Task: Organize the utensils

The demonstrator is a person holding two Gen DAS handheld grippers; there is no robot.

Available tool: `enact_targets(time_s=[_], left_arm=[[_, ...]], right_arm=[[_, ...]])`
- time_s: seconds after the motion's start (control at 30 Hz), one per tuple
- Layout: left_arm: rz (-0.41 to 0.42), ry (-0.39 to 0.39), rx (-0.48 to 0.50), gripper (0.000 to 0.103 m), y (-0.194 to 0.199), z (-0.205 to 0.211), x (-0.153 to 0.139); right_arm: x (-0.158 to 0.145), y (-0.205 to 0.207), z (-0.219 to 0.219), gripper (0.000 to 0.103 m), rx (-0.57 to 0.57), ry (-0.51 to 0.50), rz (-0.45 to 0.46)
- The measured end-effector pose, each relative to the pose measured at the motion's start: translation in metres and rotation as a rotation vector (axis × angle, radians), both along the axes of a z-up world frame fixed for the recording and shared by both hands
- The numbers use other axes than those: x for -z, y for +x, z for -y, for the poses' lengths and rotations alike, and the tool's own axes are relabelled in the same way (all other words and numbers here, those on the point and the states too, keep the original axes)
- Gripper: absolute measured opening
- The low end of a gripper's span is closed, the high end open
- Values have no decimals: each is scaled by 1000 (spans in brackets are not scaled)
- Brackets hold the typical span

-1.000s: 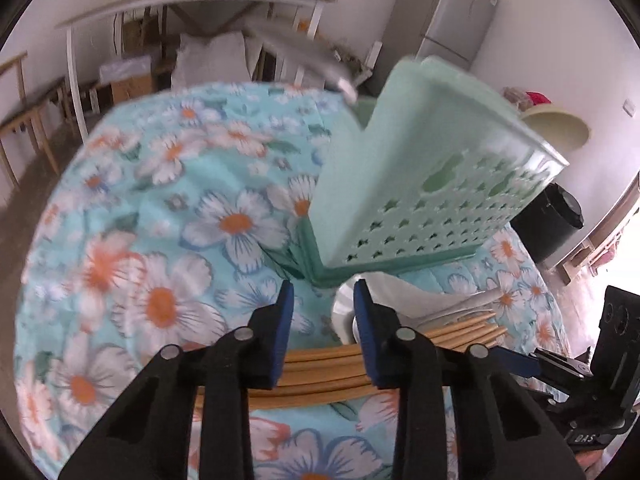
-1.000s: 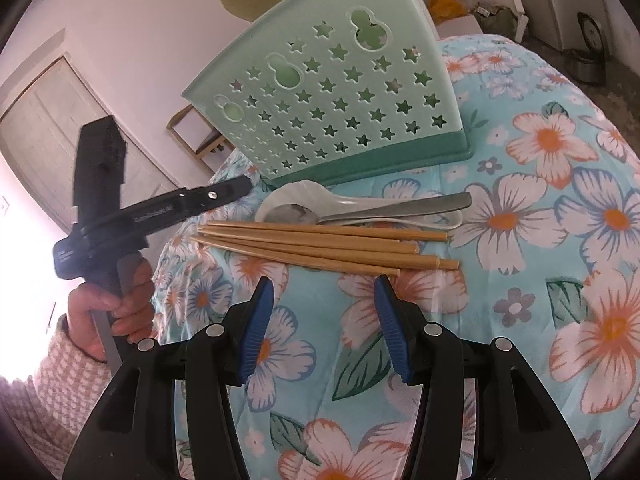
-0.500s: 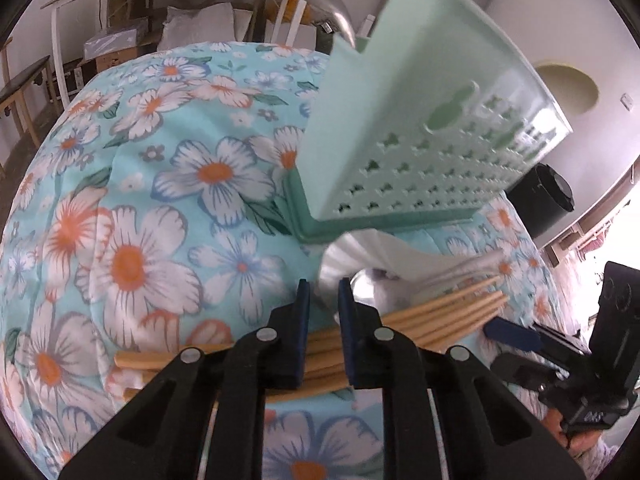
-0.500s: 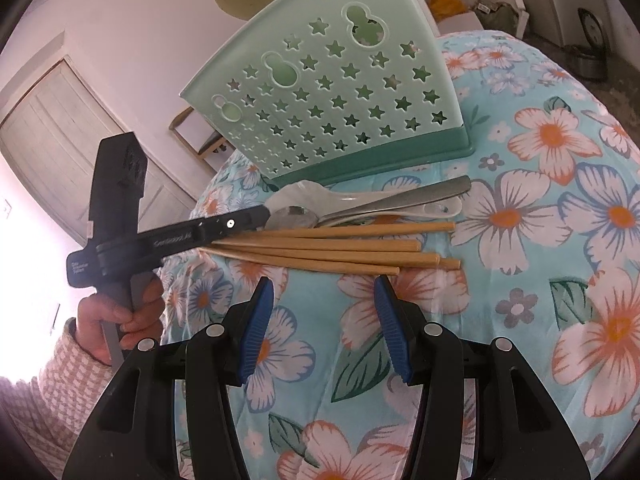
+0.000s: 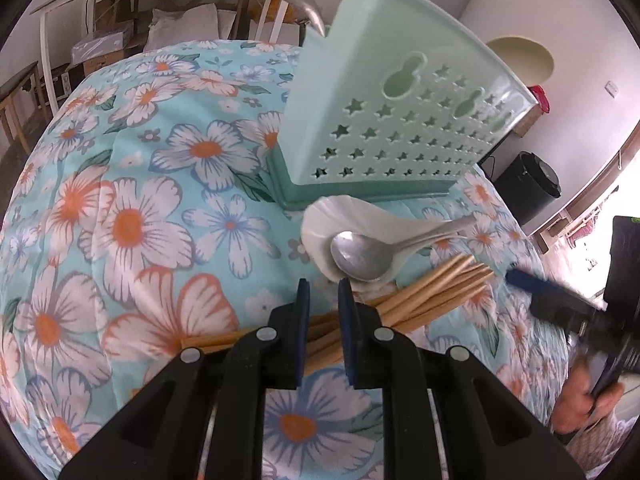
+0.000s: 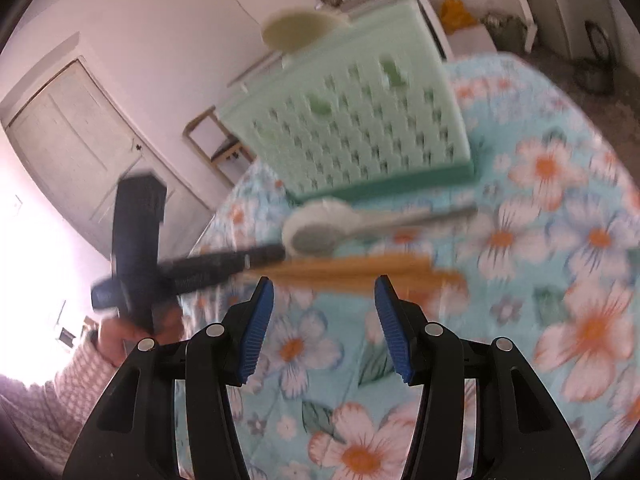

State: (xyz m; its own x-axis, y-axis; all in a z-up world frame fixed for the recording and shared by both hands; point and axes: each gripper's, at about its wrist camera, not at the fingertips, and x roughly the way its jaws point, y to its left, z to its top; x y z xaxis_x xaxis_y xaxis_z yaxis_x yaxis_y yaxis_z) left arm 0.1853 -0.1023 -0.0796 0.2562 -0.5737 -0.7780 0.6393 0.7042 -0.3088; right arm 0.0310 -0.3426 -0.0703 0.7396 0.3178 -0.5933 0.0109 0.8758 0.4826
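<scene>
Several wooden chopsticks [image 5: 440,292] lie bunched on the floral tablecloth, in front of a mint-green perforated utensil holder [image 5: 400,120]. My left gripper [image 5: 323,284] points down over their near end, its jaws narrowed and shut on the bundle. Just beyond, a metal spoon [image 5: 360,256] rests in a white ceramic spoon [image 5: 320,228]. In the blurred right wrist view, my right gripper [image 6: 324,280] hangs open and empty above the cloth, short of the chopsticks [image 6: 360,268] and holder [image 6: 360,120]. The left gripper [image 6: 264,256] meets the chopsticks' left end there.
The round table's cloth [image 5: 132,224] falls away at the edges. A black bin [image 5: 528,184] stands beyond the table on the right, and a wooden chair [image 6: 216,144] behind the holder. A hand [image 5: 584,400] holds the right gripper [image 5: 520,280] at the right edge.
My left gripper's jaws narrowed and closed on the chopsticks, which have bunched and swung their far ends toward the spoons. The right gripper has risen, blurring its view.
</scene>
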Motion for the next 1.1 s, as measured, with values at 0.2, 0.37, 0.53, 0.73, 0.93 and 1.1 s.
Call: enact_targets(time_s=[0.2,0.37,0.53,0.73,0.93,1.1], left_arm=[[37,-14,22,14,-17,-7,-2],[62,-14,65,14,-33,-11,-4],[61,-17,84,14,-42,-15,-1],[78,-17,97,14,-54,-18,-1],[115,1,129,14,-64,-20,-4],[107,-13,118,14,-62,-21,-9]], right_arm=[[-2,32,-12,51,-1,-122,-12],[25,42,-31,51,-31,-200,-89],[33,27,-41,51,-54,-242,-132],[31,-4,-58,51,-95,-299,-130],[2,-1,-40,51,-52,-216,-60],[-5,36,-52,51,-65,-219,-21]])
